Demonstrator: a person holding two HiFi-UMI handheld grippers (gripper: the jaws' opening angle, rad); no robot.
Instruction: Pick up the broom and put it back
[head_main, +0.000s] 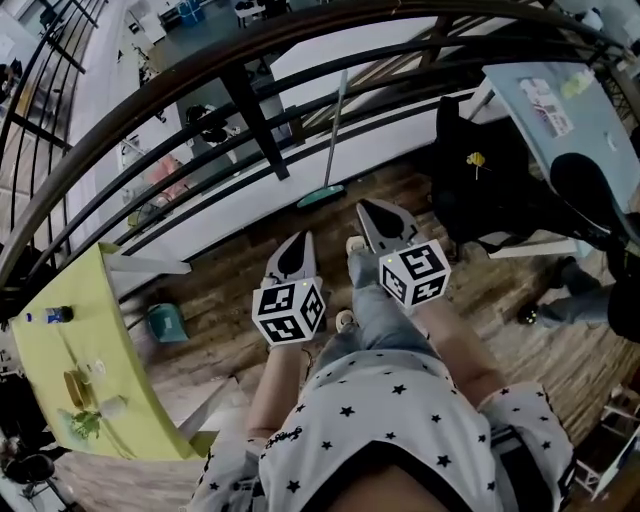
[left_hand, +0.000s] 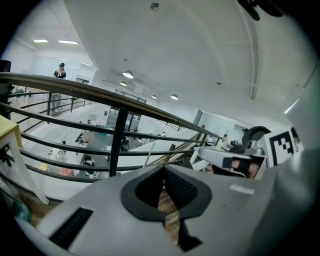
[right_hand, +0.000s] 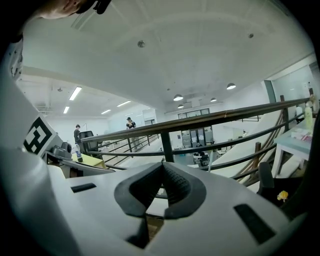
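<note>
Keep going toward the broom (head_main: 335, 140) leaning on the railing (head_main: 255, 110), ahead of the right gripper (head_main: 372, 212). Open its pressed-together, empty jaws, likewise the left gripper (head_main: 298, 248), before pinching.

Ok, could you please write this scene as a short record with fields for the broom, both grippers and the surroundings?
broom: stands leaning on the railing, teal head on the wooden floor, nothing holds it
left gripper: shut, empty, short of the broom
right gripper: shut, empty, beside the left one
task state: broom not yet picked up
surroundings: yellow table at the left
</note>
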